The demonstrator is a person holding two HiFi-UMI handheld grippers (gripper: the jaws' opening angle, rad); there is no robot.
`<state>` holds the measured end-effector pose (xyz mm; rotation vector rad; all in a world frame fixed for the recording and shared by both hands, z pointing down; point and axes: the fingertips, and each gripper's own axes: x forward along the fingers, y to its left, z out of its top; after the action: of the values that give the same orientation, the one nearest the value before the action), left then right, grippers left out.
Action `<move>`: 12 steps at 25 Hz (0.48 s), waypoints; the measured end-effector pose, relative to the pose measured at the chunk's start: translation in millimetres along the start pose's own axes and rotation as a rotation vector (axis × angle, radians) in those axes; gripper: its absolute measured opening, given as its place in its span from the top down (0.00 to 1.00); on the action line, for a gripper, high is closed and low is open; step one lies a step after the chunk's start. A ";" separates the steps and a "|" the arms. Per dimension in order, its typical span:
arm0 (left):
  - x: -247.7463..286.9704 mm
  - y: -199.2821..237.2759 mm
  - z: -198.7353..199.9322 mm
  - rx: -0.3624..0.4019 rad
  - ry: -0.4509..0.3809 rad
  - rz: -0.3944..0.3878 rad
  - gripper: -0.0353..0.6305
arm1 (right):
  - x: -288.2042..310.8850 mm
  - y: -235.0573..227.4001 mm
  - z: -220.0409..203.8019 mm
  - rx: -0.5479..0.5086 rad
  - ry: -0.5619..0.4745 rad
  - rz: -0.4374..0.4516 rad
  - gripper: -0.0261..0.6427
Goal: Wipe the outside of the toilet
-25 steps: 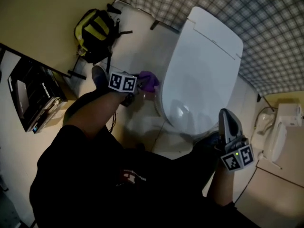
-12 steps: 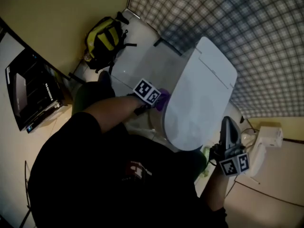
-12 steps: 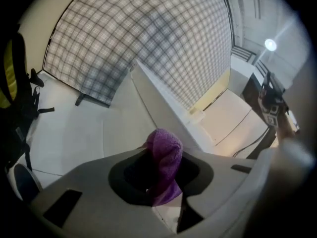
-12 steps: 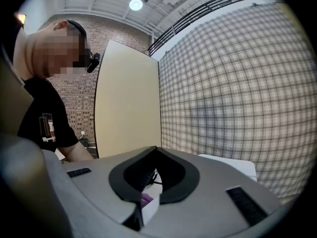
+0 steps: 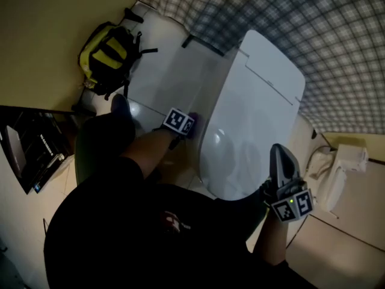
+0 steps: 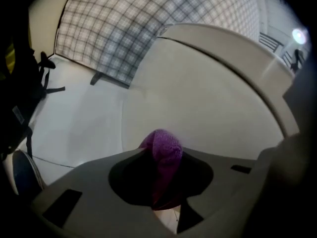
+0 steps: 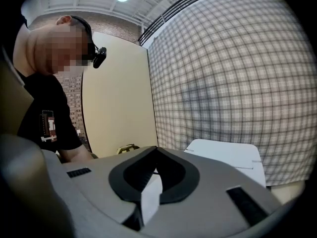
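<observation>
Purple cloth (image 6: pixel 161 144): pinched at the lower middle of the left gripper view, with its rounded tip right up at the toilet's white side. Whether it touches there cannot be told.
Left gripper (image 6: pixel 159 158): the jaws are closed onto the cloth. The head view shows mostly its marker cube (image 5: pixel 180 123) left of centre, with only a sliver of purple beside it.
Toilet (image 5: pixel 252 113): white with the lid down, it runs from upper right to lower centre in the head view. The left gripper view shows what the head view cannot, the curved outer wall (image 6: pixel 213 103) filling the middle of the frame under the lid's edge.
Right gripper (image 7: pixel 154 151): the jaws are drawn together with nothing between them. In the head view it stands at lower right (image 5: pixel 278 156), near the toilet's front end.
Right gripper view only: a person (image 7: pixel 44 118) in a black shirt at the left, and a corner of the lid at lower right.
Checked wall (image 5: pixel 313 35): across the upper right in the head view, and large at the right in the right gripper view (image 7: pixel 233 73).
Backpack (image 5: pixel 107 53): yellow and black, on the floor at upper left in the head view. In the left gripper view it is only a dark shape at the left edge (image 6: pixel 15 83).
</observation>
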<state>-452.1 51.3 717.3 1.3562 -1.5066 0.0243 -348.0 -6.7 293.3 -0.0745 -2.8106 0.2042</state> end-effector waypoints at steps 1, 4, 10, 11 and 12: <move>8.5 7.8 -4.3 -0.045 0.000 0.005 0.81 | 5.4 -5.1 -4.7 0.002 0.017 0.001 0.97; 21.7 14.5 1.2 -0.128 -0.010 -0.066 0.81 | 29.4 -23.7 -9.5 0.001 0.048 0.000 0.97; -25.6 -16.6 39.8 -0.047 0.000 -0.225 0.81 | 82.9 -23.0 -5.7 0.013 0.032 0.044 0.97; -40.5 -28.6 54.4 -0.027 -0.014 -0.262 0.81 | 89.4 -18.4 -1.4 0.016 0.018 0.051 0.97; -56.3 -41.0 69.6 -0.006 -0.032 -0.303 0.81 | 94.2 -12.8 2.9 0.018 0.005 0.058 0.97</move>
<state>-479.4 33.7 624.3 1.5735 -1.3123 -0.1934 -438.5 -12.8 322.0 -0.1516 -2.8034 0.2428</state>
